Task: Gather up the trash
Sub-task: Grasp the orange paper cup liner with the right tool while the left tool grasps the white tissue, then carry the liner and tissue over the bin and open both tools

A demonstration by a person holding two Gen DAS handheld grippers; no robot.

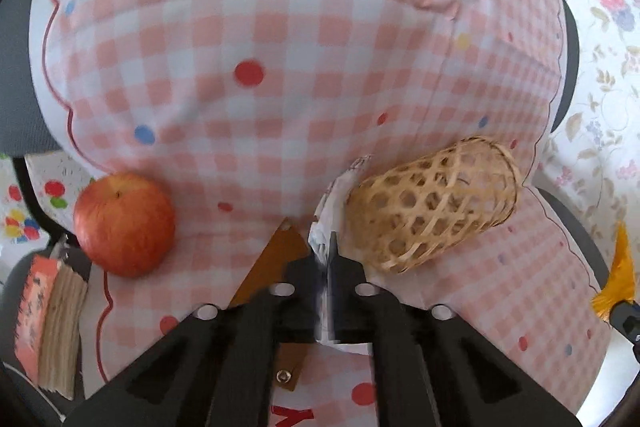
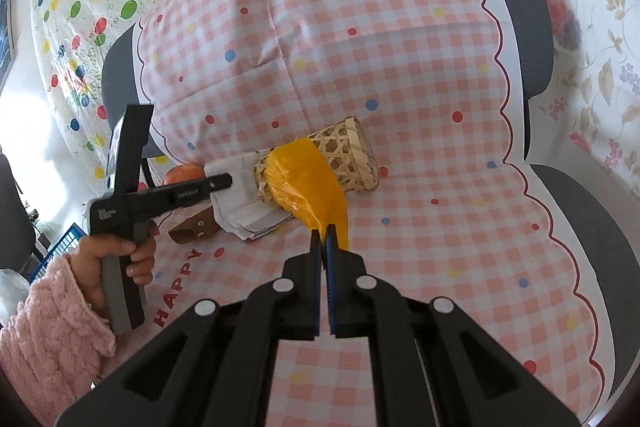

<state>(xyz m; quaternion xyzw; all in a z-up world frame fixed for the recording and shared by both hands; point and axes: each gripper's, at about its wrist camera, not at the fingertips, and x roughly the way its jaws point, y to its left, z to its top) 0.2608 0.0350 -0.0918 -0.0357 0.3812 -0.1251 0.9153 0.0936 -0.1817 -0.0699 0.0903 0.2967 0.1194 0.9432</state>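
A woven bamboo basket (image 1: 432, 201) lies on its side on the pink checked cloth (image 1: 248, 27); it also shows in the right wrist view (image 2: 348, 155). My left gripper (image 1: 329, 247) is shut on a folded white paper (image 1: 332, 203), held just left of the basket's open mouth; the paper also shows in the right wrist view (image 2: 244, 203). My right gripper (image 2: 325, 233) is shut on an orange plastic wrapper (image 2: 308, 187), which drapes up in front of the basket. The left gripper (image 2: 224, 181) shows in the right wrist view, held by a hand in a pink sleeve.
A red apple (image 1: 124, 223) lies on the cloth at left. A brown leather piece (image 1: 276, 263) lies under the left gripper, also visible in the right wrist view (image 2: 192, 229). A worn book (image 1: 48, 323) sits at the left edge. Grey cushions (image 2: 516, 11) show around the cloth.
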